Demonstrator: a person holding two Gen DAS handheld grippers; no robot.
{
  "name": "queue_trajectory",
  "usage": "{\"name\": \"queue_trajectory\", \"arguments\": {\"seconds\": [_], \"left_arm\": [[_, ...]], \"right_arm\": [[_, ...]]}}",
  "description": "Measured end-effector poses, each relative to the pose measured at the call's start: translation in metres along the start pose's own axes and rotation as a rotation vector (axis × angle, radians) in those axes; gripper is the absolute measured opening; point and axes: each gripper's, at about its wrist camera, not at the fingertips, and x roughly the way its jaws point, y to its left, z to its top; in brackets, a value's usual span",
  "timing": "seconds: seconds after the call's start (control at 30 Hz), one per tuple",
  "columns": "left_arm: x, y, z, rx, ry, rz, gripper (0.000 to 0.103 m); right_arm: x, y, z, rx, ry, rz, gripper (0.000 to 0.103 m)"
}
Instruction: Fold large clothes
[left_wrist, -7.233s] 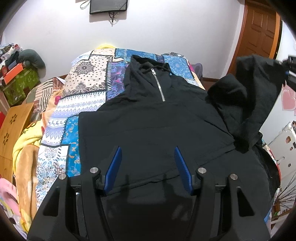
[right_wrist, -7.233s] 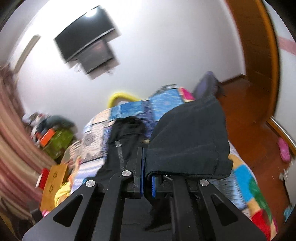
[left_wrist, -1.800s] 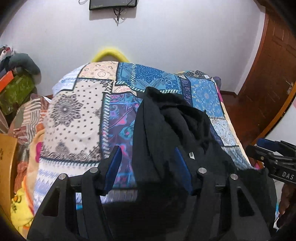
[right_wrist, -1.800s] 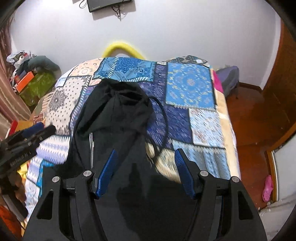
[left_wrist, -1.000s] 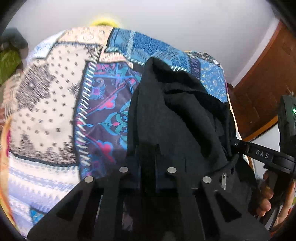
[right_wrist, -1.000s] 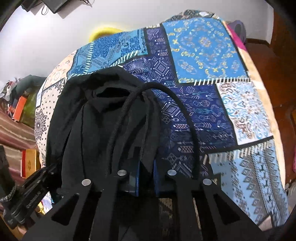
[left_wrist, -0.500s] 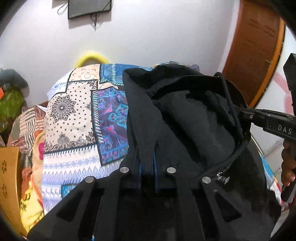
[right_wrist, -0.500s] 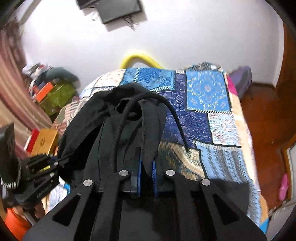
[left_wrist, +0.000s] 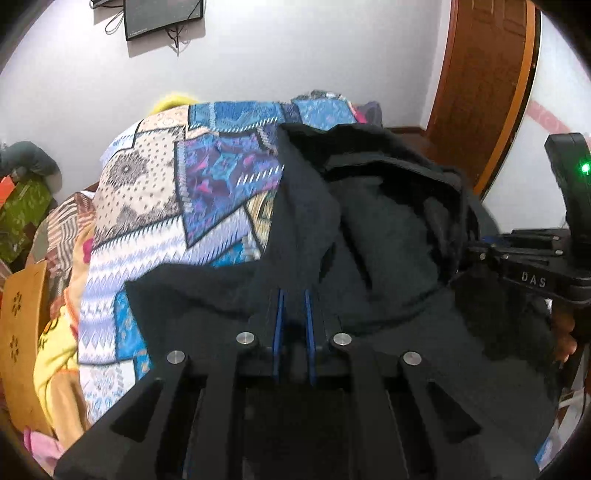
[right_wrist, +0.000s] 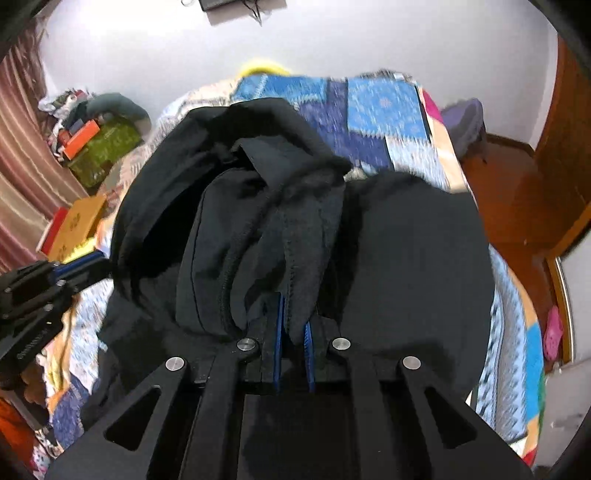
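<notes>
Left wrist: tool (left_wrist: 293, 314) tilted downward.

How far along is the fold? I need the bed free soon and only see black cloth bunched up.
Partly done. The black hoodie lies on the patchwork bedspread with its body already doubled up. In hand: the left gripper and right gripper are both clamped on the hood end, lifted over the body. Left: lay that end down, release, and smooth the bundle.
</notes>
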Motion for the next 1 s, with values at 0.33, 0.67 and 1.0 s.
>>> {"name": "queue_trajectory", "arguments": {"seconds": [0.33, 0.67, 1.0], "left_arm": [[-0.009, 0.002, -0.028, -0.003, 0.029, 0.039, 0.009], [-0.026, 0.003, -0.004, 0.001, -0.063, 0.049, 0.042], [-0.009, 0.017, 0.049, -0.056, -0.114, 0.006, 0.043]], "right_arm": [[-0.027, 0.007, -0.024, -0.109, -0.012, -0.061, 0.012], [-0.082, -0.003, -0.014, -0.165, -0.142, -0.099, 0.043], [-0.063, 0.006, 0.037, -0.145, -0.215, -0.048, 0.053]]}}
